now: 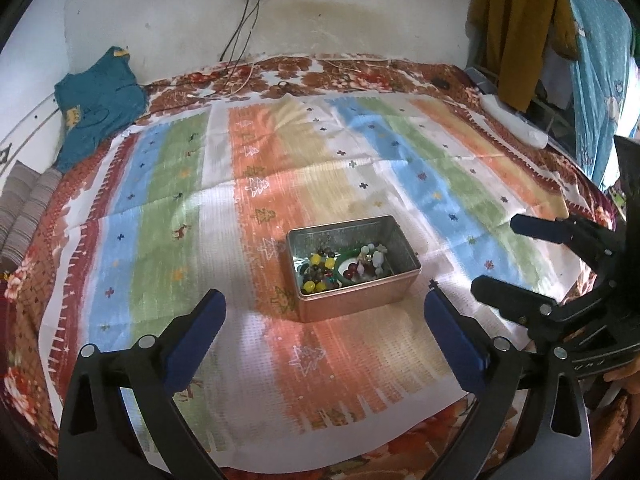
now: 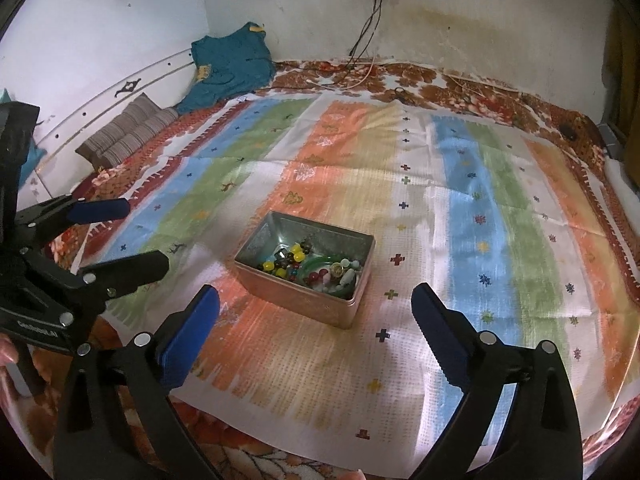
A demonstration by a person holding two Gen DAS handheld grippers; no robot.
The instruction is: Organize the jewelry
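Ahead of both my grippers, out beyond the fingertips and touching neither, sits the metal tin (image 1: 352, 268) on the striped cloth (image 1: 280, 184). Its lid is off. Jewelry (image 1: 340, 270) lies heaped on its floor: yellow, dark and red beads, a green bangle (image 2: 324, 264), some pale pieces; finer detail too small to tell.

Left gripper (image 1: 325, 322): jaws spread wide, nothing between them. From its own camera the tin lies forward of the gap, nearer the right-hand finger than the left-hand one. Blue pads (image 1: 196, 332) are bare.

Right gripper (image 2: 315, 322): jaws likewise spread wide, holding nothing. From its camera the tin lies just forward of the gap, about centred, a near corner pointing toward me.

Each gripper shows in the other's view, off to the side of the tin, well apart from it, fingers apart.

Beyond the tin the cloth runs on in blue, green, orange and white bands over a floral bedspread (image 1: 360, 72). Farther off, against the wall: a teal garment (image 1: 96, 100), a striped cushion (image 2: 128, 132), cables (image 1: 240, 40) hanging from a wall socket.
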